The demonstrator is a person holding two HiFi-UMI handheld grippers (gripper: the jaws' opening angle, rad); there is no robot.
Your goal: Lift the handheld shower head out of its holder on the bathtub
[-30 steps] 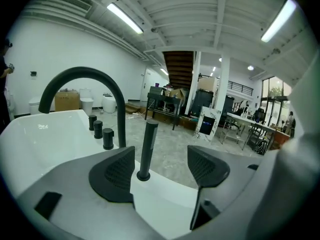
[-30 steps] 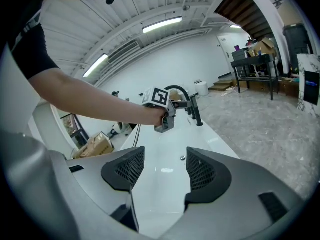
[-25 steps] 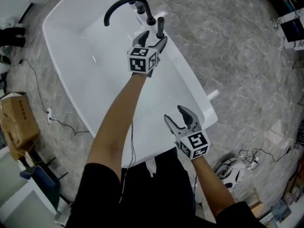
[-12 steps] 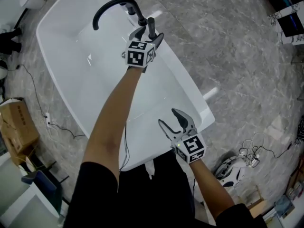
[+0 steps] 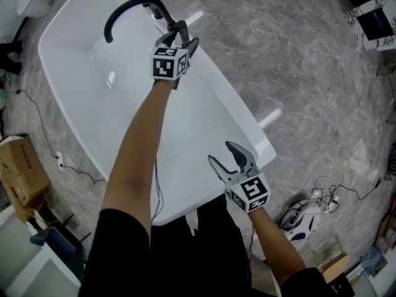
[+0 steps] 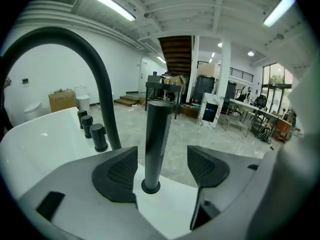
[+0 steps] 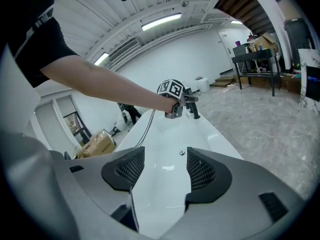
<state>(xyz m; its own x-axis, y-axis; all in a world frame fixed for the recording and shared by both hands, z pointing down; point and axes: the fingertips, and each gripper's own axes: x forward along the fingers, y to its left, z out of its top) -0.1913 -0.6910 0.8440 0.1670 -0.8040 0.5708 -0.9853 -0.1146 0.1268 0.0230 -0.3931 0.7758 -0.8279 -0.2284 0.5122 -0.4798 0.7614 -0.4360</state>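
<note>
Shower head [image 6: 157,139] upright between spread left claw [image 6: 162,170], untouched; spout [image 6: 105,99] at 10 o'clock. Pinch mid-shaft, pull straight up. Right claw [image 7: 160,169] spread, empty.

No word, number or brand can be read in any view. The cube [image 5: 167,64] on the left gripper [image 5: 179,40] and the cube [image 5: 252,192] on the right gripper [image 5: 221,153] carry only black and white square patterns, no letters. The cardboard box [image 5: 23,169] on the floor [image 5: 297,60] has some print, but it is too small to read.
</note>
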